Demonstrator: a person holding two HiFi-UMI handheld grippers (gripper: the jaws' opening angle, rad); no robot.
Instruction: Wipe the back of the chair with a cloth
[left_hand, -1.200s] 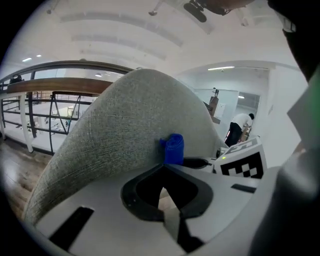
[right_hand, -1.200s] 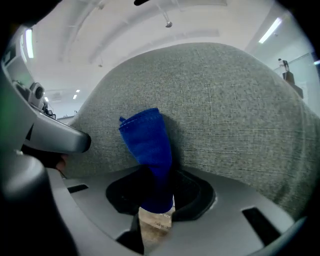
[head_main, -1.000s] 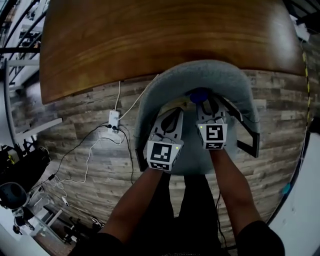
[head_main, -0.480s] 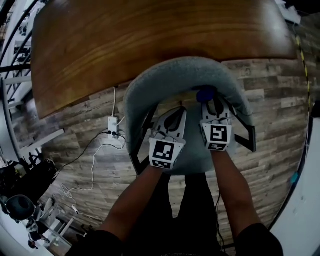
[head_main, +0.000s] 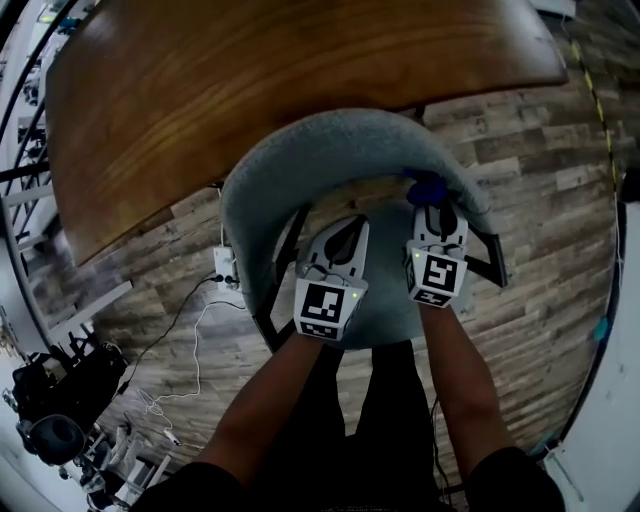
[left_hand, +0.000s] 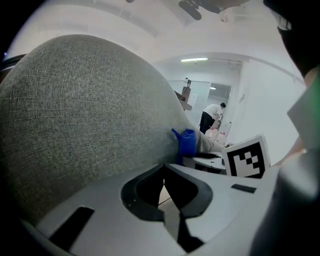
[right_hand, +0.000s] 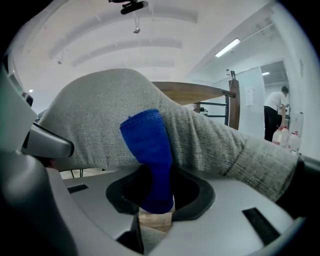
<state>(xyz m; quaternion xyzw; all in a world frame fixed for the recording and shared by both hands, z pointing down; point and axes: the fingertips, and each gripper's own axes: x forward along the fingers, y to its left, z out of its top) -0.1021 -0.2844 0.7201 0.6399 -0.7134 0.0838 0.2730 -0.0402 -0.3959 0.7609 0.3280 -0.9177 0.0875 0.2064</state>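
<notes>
So the right gripper (head_main: 432, 208) is pinching the blue cloth (head_main: 425, 187) and has been sliding it rightward along the grey chair back (head_main: 330, 140). Wiping's progressing; the left gripper (head_main: 345, 230) is sitting closed, empty, alongside.

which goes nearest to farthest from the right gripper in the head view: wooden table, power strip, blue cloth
1. blue cloth: clamped in the right gripper, at its tip.
2. wooden table: straight ahead, just past the chair back.
3. power strip: down on the floor, off to the left.
</notes>
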